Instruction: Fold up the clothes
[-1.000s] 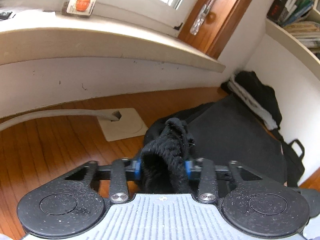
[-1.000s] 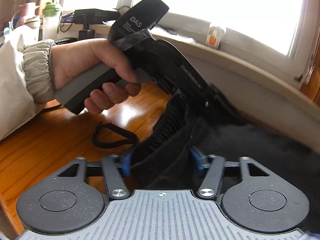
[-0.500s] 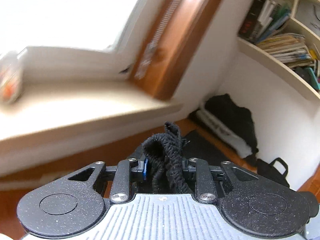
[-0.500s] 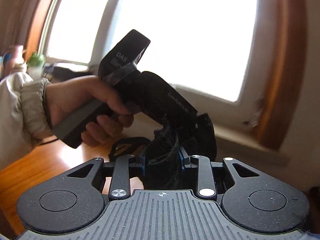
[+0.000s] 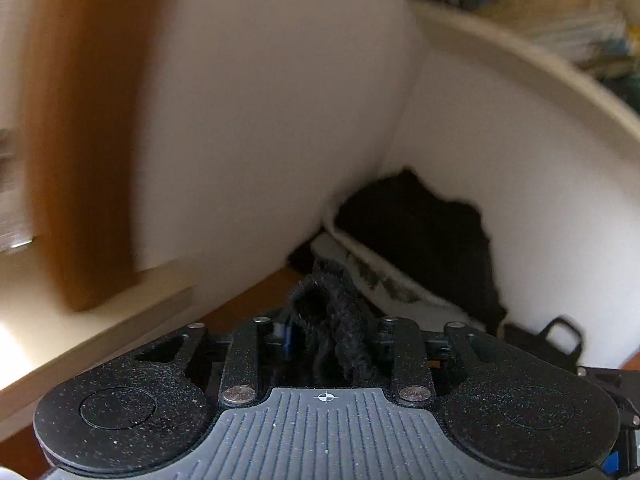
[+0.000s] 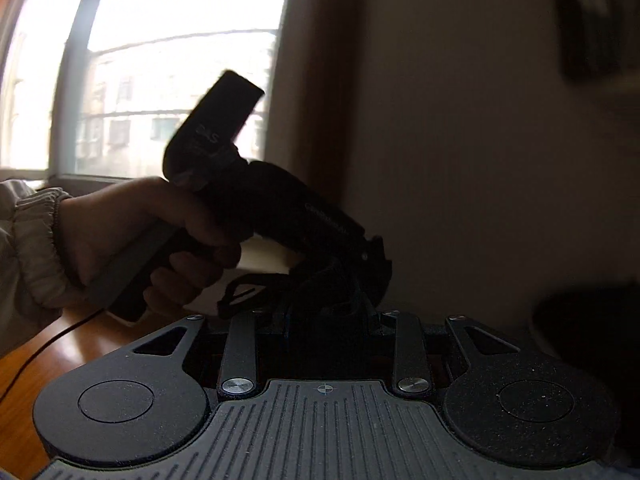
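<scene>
1. Left hand-held gripper (image 5: 330, 330): jaws narrow and opening, a bunched fold of black knit garment (image 5: 336, 320) between them. In the left wrist view the fabric stands up out of the jaws, and the pads look to be on it.
2. Left hand (image 6: 132, 240), seen from the right wrist view: fist wrapped round the pistol handle, knuckles forward, a light cuffed sleeve (image 6: 28, 248) at the wrist. The gripper body slants down to the right from the hand, its nose just beyond the right gripper's jaws.
3. Right hand-held gripper (image 6: 326, 320): jaws narrow and opening, dark cloth between them; the view is backlit by the window (image 6: 160, 60), so I cannot tell the pad contact for certain. A black loop of cord hangs just left of the jaws.
4. Garment location: held up off the table (image 6: 60, 348) between both grippers, which sit close together.
5. Background, left view: blurred; a white wall corner, a shelf (image 5: 520, 68) upper right, dark bags (image 5: 420, 240) in the corner.
</scene>
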The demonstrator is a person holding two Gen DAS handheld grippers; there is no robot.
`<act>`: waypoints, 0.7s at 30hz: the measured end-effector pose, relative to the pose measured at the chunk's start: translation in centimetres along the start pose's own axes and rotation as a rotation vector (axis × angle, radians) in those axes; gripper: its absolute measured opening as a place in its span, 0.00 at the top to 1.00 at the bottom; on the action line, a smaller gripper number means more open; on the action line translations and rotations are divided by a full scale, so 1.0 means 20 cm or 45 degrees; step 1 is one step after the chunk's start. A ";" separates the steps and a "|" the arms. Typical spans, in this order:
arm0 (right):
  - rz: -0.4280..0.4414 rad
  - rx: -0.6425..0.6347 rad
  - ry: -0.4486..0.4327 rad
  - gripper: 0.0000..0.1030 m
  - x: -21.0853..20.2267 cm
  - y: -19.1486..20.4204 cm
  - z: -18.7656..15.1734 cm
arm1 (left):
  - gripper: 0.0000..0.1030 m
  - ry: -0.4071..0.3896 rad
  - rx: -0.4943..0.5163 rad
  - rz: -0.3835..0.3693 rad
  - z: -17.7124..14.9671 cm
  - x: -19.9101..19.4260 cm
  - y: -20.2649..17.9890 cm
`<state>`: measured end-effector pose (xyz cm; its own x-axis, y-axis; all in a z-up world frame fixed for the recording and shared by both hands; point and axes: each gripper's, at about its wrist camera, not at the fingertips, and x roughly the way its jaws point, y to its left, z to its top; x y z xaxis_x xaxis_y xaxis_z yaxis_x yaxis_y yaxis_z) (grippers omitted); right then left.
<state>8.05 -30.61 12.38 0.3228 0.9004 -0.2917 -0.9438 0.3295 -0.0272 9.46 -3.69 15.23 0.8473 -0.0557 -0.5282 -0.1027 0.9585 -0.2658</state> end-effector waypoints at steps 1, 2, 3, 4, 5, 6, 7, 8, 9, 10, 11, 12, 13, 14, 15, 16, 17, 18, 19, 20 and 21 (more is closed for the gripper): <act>-0.017 0.055 0.043 0.62 0.04 -0.10 -0.06 | 0.64 0.000 0.012 0.013 0.04 0.07 -0.02; -0.038 0.115 0.085 0.54 0.08 -0.20 -0.12 | 0.60 -0.007 0.007 0.008 0.06 0.11 -0.02; -0.059 0.177 0.127 0.49 0.12 -0.29 -0.18 | 0.51 -0.014 -0.002 -0.002 0.07 0.14 -0.03; -0.084 0.211 0.150 0.47 0.14 -0.35 -0.23 | 0.47 -0.015 0.005 -0.009 0.08 0.16 -0.02; -0.112 0.234 0.166 0.47 0.16 -0.40 -0.28 | 0.44 -0.014 0.024 -0.002 0.09 0.17 -0.02; -0.125 0.253 0.174 0.47 0.17 -0.42 -0.30 | 0.43 -0.010 0.035 0.008 0.08 0.18 0.00; -0.132 0.270 0.180 0.47 0.17 -0.43 -0.32 | 0.43 -0.004 0.043 0.018 0.07 0.18 0.02; -0.131 0.277 0.176 0.46 0.17 -0.42 -0.33 | 0.43 0.001 0.051 0.028 0.06 0.18 0.04; -0.127 0.281 0.168 0.44 0.16 -0.42 -0.34 | 0.40 0.008 0.051 0.036 0.06 0.17 0.07; -0.125 0.269 0.164 0.42 0.16 -0.40 -0.34 | 0.39 0.014 0.054 0.047 0.05 0.16 0.11; -0.124 0.251 0.161 0.42 0.16 -0.36 -0.35 | 0.37 0.018 0.064 0.063 0.03 0.15 0.14; -0.123 0.232 0.159 0.42 0.16 -0.33 -0.36 | 0.37 0.022 0.071 0.081 0.01 0.14 0.17; -0.126 0.212 0.151 0.42 0.15 -0.30 -0.36 | 0.37 0.028 0.070 0.094 -0.02 0.14 0.20; -0.129 0.190 0.141 0.42 0.13 -0.27 -0.36 | 0.37 0.032 0.062 0.098 -0.04 0.12 0.23; -0.133 0.168 0.132 0.42 0.12 -0.24 -0.36 | 0.36 0.036 0.054 0.100 -0.07 0.11 0.26; -0.138 0.149 0.130 0.42 0.10 -0.21 -0.36 | 0.35 0.040 0.045 0.101 -0.09 0.10 0.29; -0.140 0.135 0.136 0.41 0.11 -0.19 -0.36 | 0.33 0.039 0.045 0.099 -0.12 0.08 0.30; -0.152 0.121 0.146 0.41 0.12 -0.17 -0.36 | 0.32 0.036 0.047 0.095 -0.15 0.07 0.32; -0.169 0.108 0.156 0.41 0.14 -0.16 -0.37 | 0.32 0.033 0.049 0.092 -0.17 0.05 0.34; -0.189 0.105 0.169 0.41 0.17 -0.16 -0.37 | 0.31 0.029 0.052 0.089 -0.20 0.03 0.35; -0.211 0.106 0.184 0.41 0.19 -0.17 -0.37 | 0.31 0.025 0.055 0.087 -0.23 0.01 0.36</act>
<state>11.93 -30.38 4.37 0.4537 0.7839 -0.4239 -0.8675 0.4974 -0.0086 6.52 1.99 9.46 0.8287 0.0049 -0.5597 -0.1369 0.9714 -0.1941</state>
